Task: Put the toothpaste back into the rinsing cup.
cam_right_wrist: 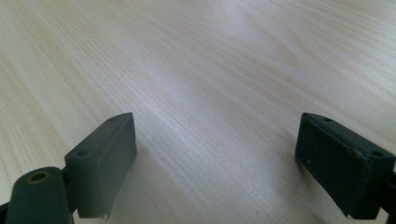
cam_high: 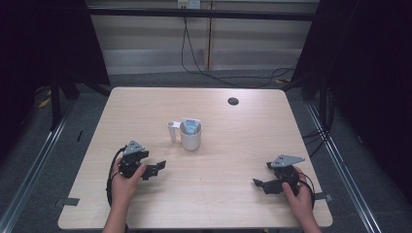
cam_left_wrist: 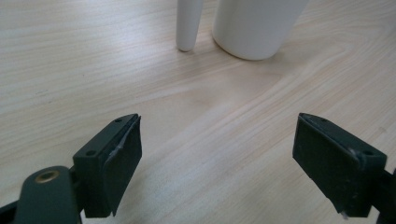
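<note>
While both grippers rest low on the table near the person's edge, the high view puts the white cup mid-table w/ a bluish-white tube or packet standing inside it, and a small white upright piece just beside the cup on its left; can't tell if that piece is joined to the cup. Left gripper sits nearer the cup, pointing roughly toward it; right gripper is well apart from it, at the right. Left gripper view: jaws spread wide, nothing between them, bare wood under; the cup's base and the white piece lie ahead, apart from the jaw tips. Right gripper view: jaws likewise wide apart and empty, w/ light wood grain ahead. Judgement: work looks at its very start, w/ nothing gripped or touched and the cup's contents undisturbed; approach, grasp and whatever handling follows are all left to do, prob. led by the left gripper as it's closer.
</note>
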### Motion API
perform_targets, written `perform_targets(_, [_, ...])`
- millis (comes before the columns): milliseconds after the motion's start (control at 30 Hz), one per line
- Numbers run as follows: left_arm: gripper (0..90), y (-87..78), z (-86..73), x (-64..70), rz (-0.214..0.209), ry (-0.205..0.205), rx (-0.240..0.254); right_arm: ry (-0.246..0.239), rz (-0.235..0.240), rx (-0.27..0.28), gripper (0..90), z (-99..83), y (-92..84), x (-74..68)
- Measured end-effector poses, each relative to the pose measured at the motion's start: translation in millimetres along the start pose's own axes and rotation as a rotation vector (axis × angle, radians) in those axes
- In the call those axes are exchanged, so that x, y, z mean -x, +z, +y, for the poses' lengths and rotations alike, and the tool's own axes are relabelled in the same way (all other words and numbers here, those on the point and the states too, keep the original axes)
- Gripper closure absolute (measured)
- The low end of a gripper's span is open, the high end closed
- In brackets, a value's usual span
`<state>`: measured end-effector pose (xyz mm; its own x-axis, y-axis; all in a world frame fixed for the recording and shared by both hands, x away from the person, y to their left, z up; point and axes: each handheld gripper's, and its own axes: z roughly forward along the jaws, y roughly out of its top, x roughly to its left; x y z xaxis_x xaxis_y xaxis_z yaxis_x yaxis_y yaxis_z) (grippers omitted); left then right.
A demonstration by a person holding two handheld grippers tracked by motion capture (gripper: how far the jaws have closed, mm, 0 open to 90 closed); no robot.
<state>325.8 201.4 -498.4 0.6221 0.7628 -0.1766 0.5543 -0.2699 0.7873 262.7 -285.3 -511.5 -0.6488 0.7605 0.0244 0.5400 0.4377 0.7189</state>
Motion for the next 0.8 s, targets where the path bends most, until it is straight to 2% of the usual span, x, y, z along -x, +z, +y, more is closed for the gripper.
perform_targets(400, [15.6, 0.2, -10.9, -2.7, 0.046, 0.035, -0.041, 0.001, 0.001, -0.001, 12.1, 0.0, 0.0, -0.1])
perform_targets(567, [15.6, -0.4, -12.0, -3.0, 0.049, 0.049, -0.049, 0.0, 0.0, 0.0, 12.1, 0.0, 0.0, 0.0])
perform_targets(700, [15.6, 1.0, -12.3, -1.3, 0.073, 0.082, -0.09, 0.0, 0.0, 0.0, 12.1, 0.0, 0.0, 0.0])
perform_targets(800, [15.1, 2.4, -12.2, 0.9, 0.088, 0.126, -0.113, 0.0, 0.0, 0.0, 12.1, 0.0, 0.0, 0.0])
